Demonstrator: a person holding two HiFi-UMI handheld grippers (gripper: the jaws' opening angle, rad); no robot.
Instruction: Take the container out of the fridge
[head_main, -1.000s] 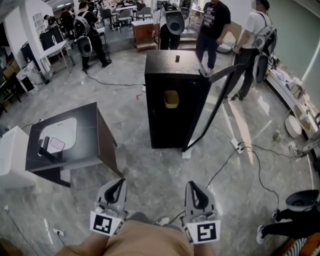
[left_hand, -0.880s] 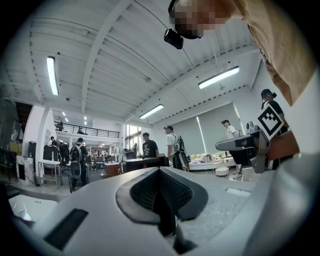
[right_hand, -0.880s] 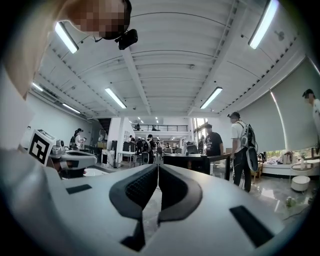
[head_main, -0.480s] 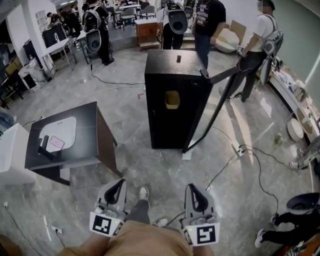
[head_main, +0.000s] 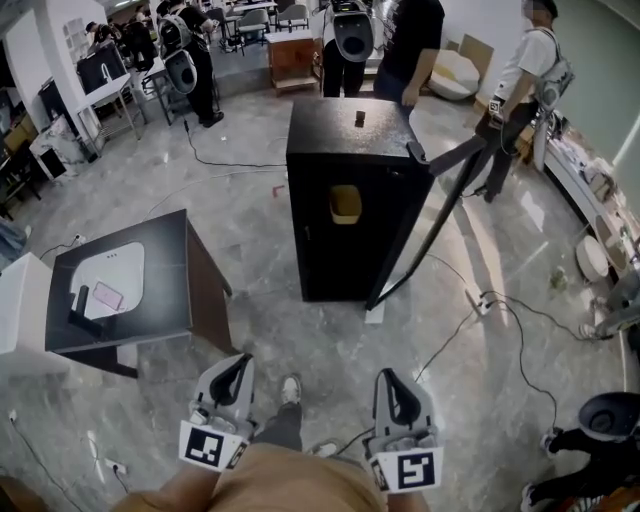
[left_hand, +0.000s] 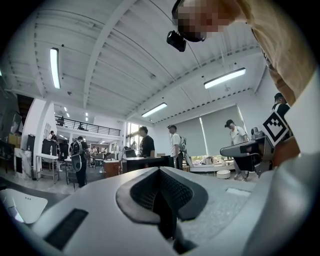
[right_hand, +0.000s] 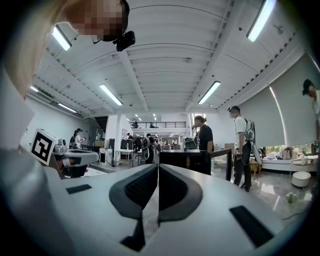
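There is one fridge (head_main: 350, 255). One yellow container (head_main: 345, 204) sits inside the fridge and one small object (head_main: 359, 117) on top. One table (head_main: 172, 290) stands left of the fridge. At least four people (head_main: 515, 80) stand behind it. Two grippers are in front of it: left gripper (head_main: 238, 365), right gripper (head_main: 389, 378).

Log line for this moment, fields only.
stage: pre-reach | fridge: open | container: inside, untouched | left gripper: shut, empty | right gripper: shut, empty
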